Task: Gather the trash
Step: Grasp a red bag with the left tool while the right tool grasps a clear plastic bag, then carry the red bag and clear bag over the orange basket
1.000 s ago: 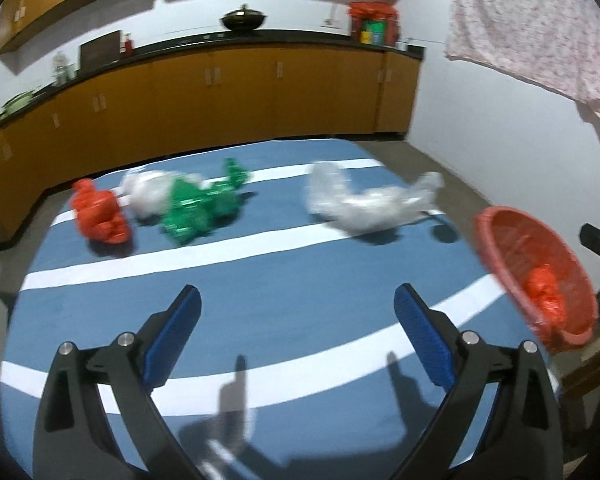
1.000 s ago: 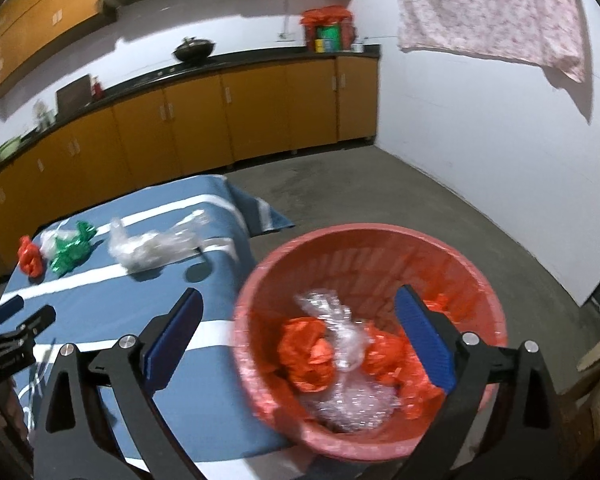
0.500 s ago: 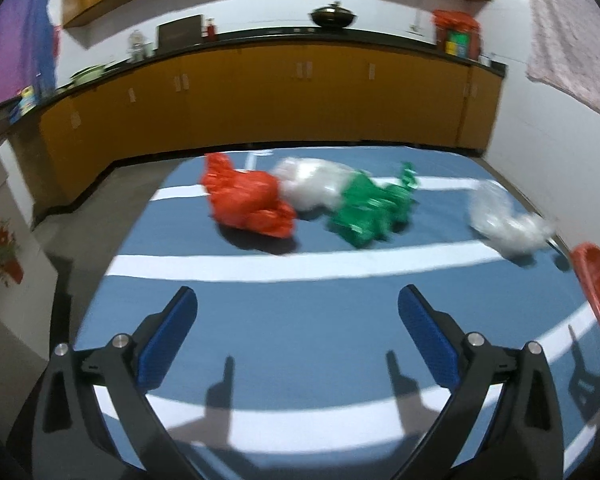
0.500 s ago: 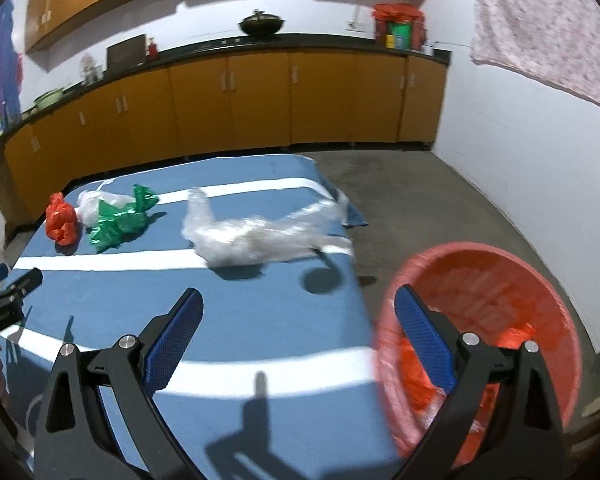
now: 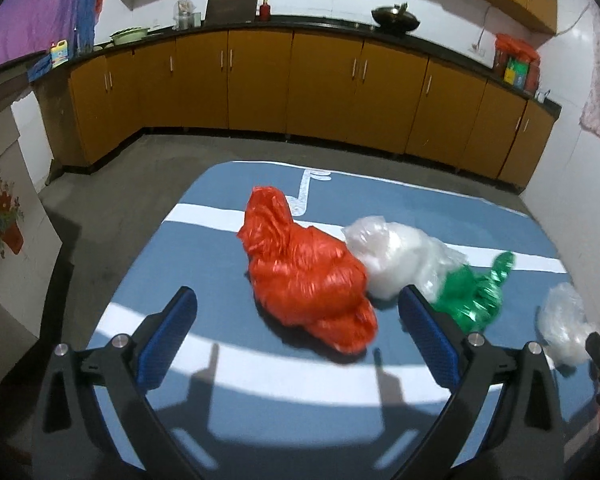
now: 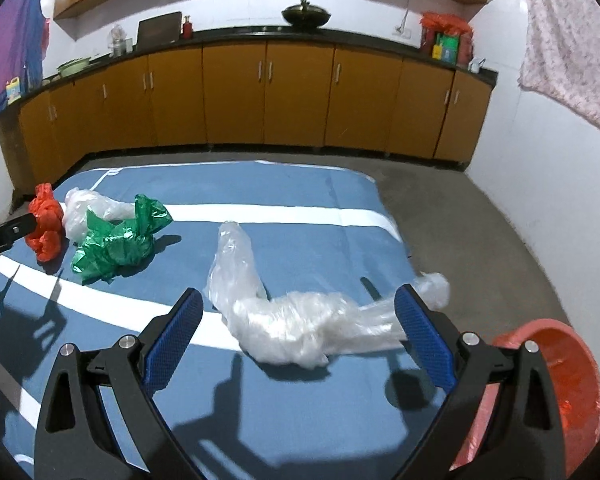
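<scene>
Trash in the form of four crumpled plastic bags lies on a blue mat [image 6: 300, 408] with white stripes, spread over a grey kitchen floor. My left gripper [image 5: 298, 334] hangs wide open and empty above the mat, its blue pads [image 5: 168, 334] framing the red bag [image 5: 306, 276], which sits ahead of the tips and between them. Pressed against that bag's right side is a white bag [image 5: 396, 258], and just beyond it a green bag [image 5: 474, 296], partly hidden behind my right-hand pad. A clear bag [image 5: 562, 328] lies apart at the far right of this view, beside the dark tip of my other tool.

My right gripper [image 6: 300, 334] is likewise spread wide, holding nothing. The clear bag [image 6: 296, 320], long and twisted, stretches across the mat between its fingers [image 6: 426, 342], one end reaching past the right pad near the mat's edge. Whether the pads touch the plastic I cannot tell. The red basket [image 6: 562, 384] stands off the mat at the lower right, with a scrap of red plastic visible inside its rim. Across the mat, the green bag [image 6: 118, 240], white bag [image 6: 88, 212] and red bag [image 6: 46, 226] cluster together at the left. Orange cabinets [image 6: 296, 96] line the back wall under a dark counter, and a patterned cloth [image 6: 572, 36] hangs on the right wall.
</scene>
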### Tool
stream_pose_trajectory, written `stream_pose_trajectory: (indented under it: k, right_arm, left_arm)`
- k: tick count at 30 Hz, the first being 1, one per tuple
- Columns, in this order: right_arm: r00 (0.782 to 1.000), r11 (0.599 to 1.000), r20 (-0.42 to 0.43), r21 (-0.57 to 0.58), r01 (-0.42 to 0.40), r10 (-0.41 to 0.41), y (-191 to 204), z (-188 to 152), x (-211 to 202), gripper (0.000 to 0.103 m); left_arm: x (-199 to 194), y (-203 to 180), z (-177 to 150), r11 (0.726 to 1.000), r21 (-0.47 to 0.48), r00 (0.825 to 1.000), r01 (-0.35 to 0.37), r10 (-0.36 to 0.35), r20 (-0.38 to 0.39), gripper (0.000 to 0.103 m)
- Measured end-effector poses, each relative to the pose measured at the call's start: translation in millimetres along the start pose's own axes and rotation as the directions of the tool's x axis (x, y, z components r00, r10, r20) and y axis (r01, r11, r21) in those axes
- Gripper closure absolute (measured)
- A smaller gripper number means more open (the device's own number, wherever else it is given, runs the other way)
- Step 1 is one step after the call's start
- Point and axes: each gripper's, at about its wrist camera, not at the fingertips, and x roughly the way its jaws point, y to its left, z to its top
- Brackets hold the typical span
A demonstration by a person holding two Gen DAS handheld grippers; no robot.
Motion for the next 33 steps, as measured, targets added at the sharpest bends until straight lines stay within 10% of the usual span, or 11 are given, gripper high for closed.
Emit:
stream_pose_trajectory:
  k: [11, 20, 33]
  right_arm:
    - [0.993, 0.998, -0.110, -0.032, -0.053, 0.050, 2.8, -10.4, 14.8, 0.026]
    - [0.992, 0.997, -0.119, -0.064, -0.050, 0.042, 11.0, -15.3, 10.4, 0.044]
    - [0.994, 0.996, -0.065, -0.009, -0.093, 0.093, 3.8, -26.7, -40.7, 0.047]
  left_arm:
    - [37.9, -4.1, 7.6, 0.998, 0.065, 0.999, 0.004, -0.001, -0.051, 0.007]
    - [50.0, -3.5, 9.5, 0.996, 0.073, 0.995, 0.056, -0.050, -0.085, 0.045]
    - [-17.7, 6.4, -10.6, 0.992, 0.110, 0.998, 0.057, -0.058, 0.004, 0.047]
